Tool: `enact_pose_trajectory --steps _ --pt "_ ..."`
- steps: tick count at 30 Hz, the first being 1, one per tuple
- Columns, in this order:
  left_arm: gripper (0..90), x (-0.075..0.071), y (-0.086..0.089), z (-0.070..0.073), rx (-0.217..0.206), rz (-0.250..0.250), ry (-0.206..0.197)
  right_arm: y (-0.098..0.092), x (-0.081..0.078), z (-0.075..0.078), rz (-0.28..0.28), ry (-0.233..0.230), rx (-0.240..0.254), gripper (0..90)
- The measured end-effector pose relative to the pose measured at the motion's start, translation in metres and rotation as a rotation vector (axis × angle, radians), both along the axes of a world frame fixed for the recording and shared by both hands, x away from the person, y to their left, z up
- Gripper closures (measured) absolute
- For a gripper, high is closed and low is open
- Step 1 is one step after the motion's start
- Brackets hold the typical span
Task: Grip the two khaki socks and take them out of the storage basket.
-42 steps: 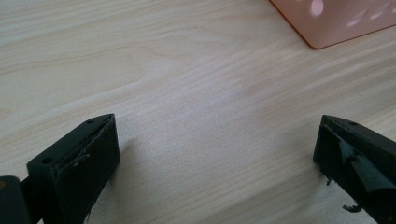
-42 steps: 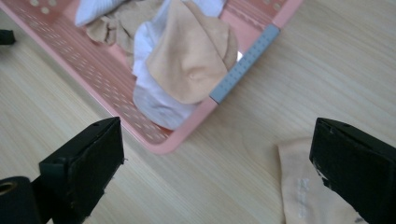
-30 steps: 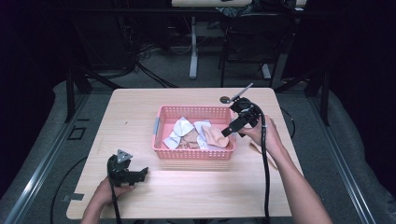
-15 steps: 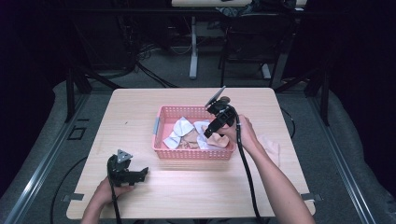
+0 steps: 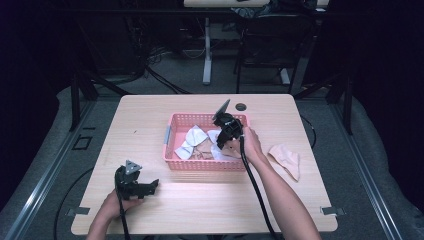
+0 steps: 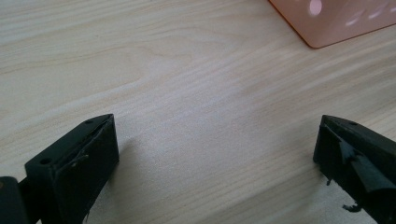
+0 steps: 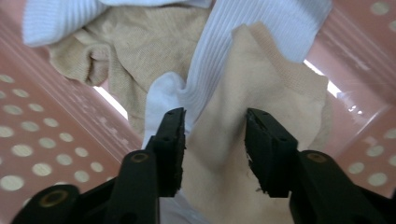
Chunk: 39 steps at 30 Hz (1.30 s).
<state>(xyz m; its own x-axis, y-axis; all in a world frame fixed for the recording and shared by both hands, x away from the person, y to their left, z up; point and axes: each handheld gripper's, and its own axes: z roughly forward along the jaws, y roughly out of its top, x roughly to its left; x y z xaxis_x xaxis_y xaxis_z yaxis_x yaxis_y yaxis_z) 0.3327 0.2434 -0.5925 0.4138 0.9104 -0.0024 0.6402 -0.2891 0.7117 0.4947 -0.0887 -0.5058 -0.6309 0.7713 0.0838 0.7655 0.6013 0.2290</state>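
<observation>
- The right forearm reaches forward from the bottom of the high view, and the right claw [image 5: 223, 137] tips down into the pink basket [image 5: 172, 150] at the middle of the surface [image 5: 320, 190].
- The right gripper view shows this claw's jaws part-way apart astride a fold of a beige sock [image 7: 252, 116]; I cannot tell whether they pinch it.
- That view also shows a white ribbed sock [image 7: 224, 60] just beside the beige one, and a tan cloth [image 7: 130, 51] behind them.
- The left hand [image 5: 114, 207] rests low near the surface's front edge with the left claw [image 5: 150, 186] well apart from the basket.
- In the left gripper view its 2 jaws stand wide apart over bare wood, with 1 basket corner at the top.
- From above, another beige sock [image 5: 286, 157] lies on the surface right of the basket.
</observation>
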Motion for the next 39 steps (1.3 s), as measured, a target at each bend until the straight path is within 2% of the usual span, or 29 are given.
enact_pose_trajectory --steps 1,2,3,4,6,7,8,14,15,17,21,23,28,39 --pt "0.2 0.000 0.000 0.000 0.000 0.000 0.000 0.001 0.001 -0.002 0.007 0.006 -0.039 63.3" --pt "0.1 0.000 0.000 0.000 0.001 -0.001 0.000 0.002 0.001 -0.005 0.001 -0.009 -0.042 67.6" --pt "0.2 0.000 0.000 0.000 0.000 0.000 0.000 0.001 0.001 -0.007 0.001 0.000 -0.049 72.2" --pt "0.1 0.000 0.000 0.000 0.000 0.000 0.000 0.001 0.001 -0.008 -0.012 -0.001 -0.032 79.2" --pt "0.2 0.000 0.000 0.000 0.000 0.000 0.000 -0.002 0.002 -0.005 -0.011 -0.005 -0.033 85.1" --pt "0.2 0.000 0.000 0.000 0.000 0.000 0.000 -0.003 0.002 -0.003 -0.009 -0.003 -0.036 85.8" --pt "0.1 0.000 0.000 0.000 0.003 -0.005 0.000 -0.004 0.001 -0.003 -0.024 -0.011 -0.014 86.0" --pt "0.1 0.000 0.000 0.000 0.004 -0.007 0.000 -0.017 -0.002 0.014 -0.015 -0.038 -0.002 86.2" --pt "0.2 0.000 0.000 0.000 0.004 -0.007 0.000 -0.019 -0.004 0.015 -0.033 -0.058 0.028 86.2" --pt "0.2 0.000 0.000 0.000 0.003 -0.007 0.000 -0.024 -0.004 0.024 -0.024 -0.036 0.044 86.2" --pt "0.2 0.000 0.000 0.000 0.004 -0.009 -0.001 -0.031 -0.006 0.042 -0.027 -0.074 0.068 86.4" --pt "0.2 0.000 0.000 0.000 0.004 -0.009 -0.001 -0.035 -0.008 0.050 -0.029 -0.074 0.100 86.4" --pt "0.2 0.000 0.000 0.000 0.004 -0.010 0.000 -0.043 -0.010 0.068 -0.037 -0.082 0.145 86.4" --pt "0.2 0.000 0.000 0.000 0.003 -0.011 0.000 -0.053 -0.011 0.092 -0.034 -0.095 0.183 86.4"
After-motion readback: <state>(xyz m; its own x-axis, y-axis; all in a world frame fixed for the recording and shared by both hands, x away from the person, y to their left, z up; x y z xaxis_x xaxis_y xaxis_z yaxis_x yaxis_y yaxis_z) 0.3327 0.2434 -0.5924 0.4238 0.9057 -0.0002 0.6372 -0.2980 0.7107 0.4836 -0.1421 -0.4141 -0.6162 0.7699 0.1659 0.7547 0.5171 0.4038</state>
